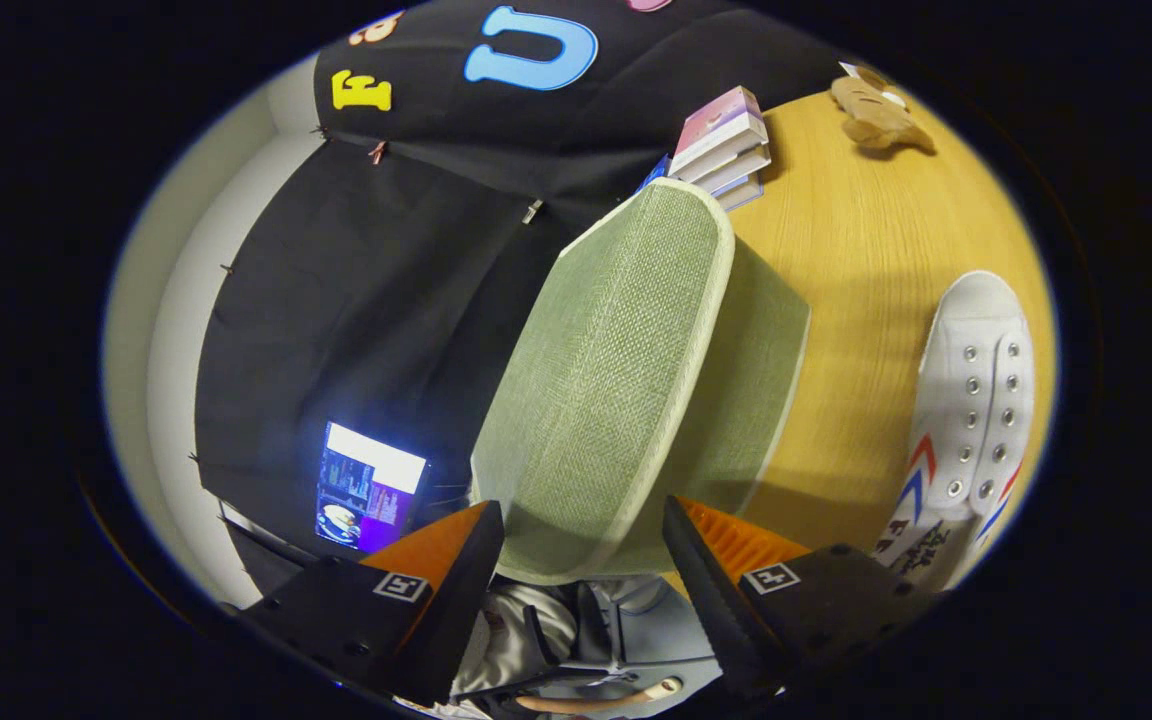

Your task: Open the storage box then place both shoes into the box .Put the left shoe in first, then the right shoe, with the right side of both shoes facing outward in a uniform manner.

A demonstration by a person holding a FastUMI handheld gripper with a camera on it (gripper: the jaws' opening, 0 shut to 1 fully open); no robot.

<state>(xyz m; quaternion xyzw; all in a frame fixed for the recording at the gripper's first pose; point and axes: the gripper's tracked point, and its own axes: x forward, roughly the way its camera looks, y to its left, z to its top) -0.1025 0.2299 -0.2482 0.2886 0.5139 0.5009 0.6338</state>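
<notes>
The storage box (626,390), green woven fabric, lies directly ahead of the gripper (583,548), its near edge between the two fingers. The fingers stand apart; whether they press on the box cannot be told. The box's long axis runs away from the fingers, tilted. One white shoe (971,400) rests on the table (856,250), beside the box on the right finger's side, apart from it.
</notes>
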